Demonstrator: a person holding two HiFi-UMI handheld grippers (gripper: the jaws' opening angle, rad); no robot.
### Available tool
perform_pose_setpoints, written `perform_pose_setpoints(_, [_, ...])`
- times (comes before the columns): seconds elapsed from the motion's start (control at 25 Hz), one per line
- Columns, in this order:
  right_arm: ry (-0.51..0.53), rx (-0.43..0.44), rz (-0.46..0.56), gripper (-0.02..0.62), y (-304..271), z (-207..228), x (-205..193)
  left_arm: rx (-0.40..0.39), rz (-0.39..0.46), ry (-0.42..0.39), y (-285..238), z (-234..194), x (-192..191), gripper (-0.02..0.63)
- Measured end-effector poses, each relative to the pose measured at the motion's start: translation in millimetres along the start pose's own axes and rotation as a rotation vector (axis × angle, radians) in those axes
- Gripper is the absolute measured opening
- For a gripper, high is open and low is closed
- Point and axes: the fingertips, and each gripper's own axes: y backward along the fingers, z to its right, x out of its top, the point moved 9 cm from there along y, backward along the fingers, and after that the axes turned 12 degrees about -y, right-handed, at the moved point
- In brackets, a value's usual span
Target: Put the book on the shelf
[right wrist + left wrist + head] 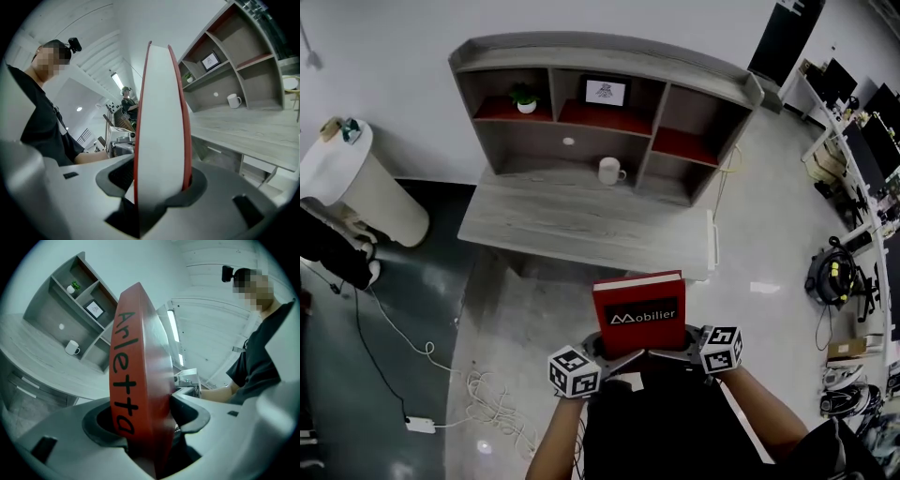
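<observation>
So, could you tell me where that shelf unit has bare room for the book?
The right-hand compartments, beside the framed picture, look bare, as does the desktop in front of the mug. The plant and the picture each occupy an upper cubby.

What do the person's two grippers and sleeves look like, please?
The left gripper and right gripper both have pale grey shells with rounded dark grey jaw pads. Each carries a white cube printed with black square markers. The person wears a black short-sleeved shirt.
</observation>
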Motion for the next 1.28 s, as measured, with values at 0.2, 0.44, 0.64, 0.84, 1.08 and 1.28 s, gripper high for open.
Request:
perform_pose_setpoints(0.2, [-0.016, 0.047, 0.003, 0.196, 0.2, 23.0, 19.5, 0.055, 0.018, -0.022, -9.4, -14.0, 13.8, 0.284])
perform_pose_setpoints(0.44, [-0.018, 0.091, 0.047, 0.216, 3.0, 63.5, 63.1, 0.094, 0.015, -0.034, -34.0, -52.2, 49.9, 0.279])
perform_pose_setpoints(0.64, [-0.018, 0.093, 0.081, 0.225, 19.5, 108.4, 114.0, 0.096, -0.033, -0.073, -76.7, -94.6, 92.8, 0.273])
perform_pose_setpoints(0.84, [0.002, 0.07, 0.119, 0.232, 52.7, 153.3, 163.0, 0.074, -0.072, -0.104, -127.8, -132.2, 135.2, 0.267])
perform_pose_setpoints(1.08, [0.055, 0.056, 0.149, 0.221, 84.8, 195.5, 214.5, 0.06, -0.137, -0.147, -179.4, -170.2, 179.0, 0.262])
perform_pose_setpoints(1.28, [0.087, 0.04, 0.181, 0.215, 123.5, 229.4, 257.3, 0.051, -0.169, -0.18, -232.0, -193.7, 215.9, 0.262])
